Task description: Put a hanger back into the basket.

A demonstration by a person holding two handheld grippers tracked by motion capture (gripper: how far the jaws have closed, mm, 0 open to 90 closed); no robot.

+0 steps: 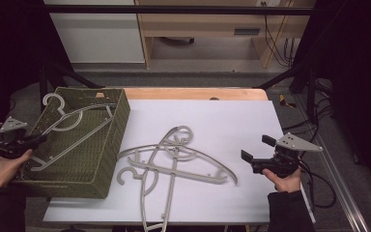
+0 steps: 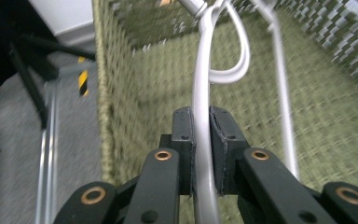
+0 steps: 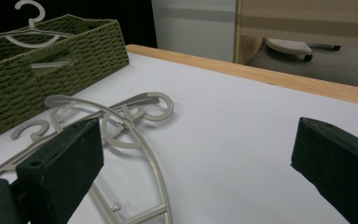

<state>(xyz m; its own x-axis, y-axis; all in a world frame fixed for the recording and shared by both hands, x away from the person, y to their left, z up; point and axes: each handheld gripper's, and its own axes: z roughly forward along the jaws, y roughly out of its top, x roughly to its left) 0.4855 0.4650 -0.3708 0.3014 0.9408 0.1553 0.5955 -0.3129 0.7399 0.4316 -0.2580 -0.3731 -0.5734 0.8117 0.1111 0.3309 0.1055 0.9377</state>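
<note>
Our left gripper (image 2: pixel 200 135) pinches a grey hanger (image 1: pixel 70 130) over the woven basket (image 1: pixel 111 145); our right gripper (image 1: pixel 256 155) hovers spread above the white table (image 1: pixel 232 121).

Hangers (image 1: pixel 174 159) clutter table centre; basket (image 1: pixel 111 140) blocks left.

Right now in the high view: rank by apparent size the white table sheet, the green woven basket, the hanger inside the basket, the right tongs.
1. white table sheet
2. green woven basket
3. hanger in the basket
4. right tongs, clearly the smallest
</note>
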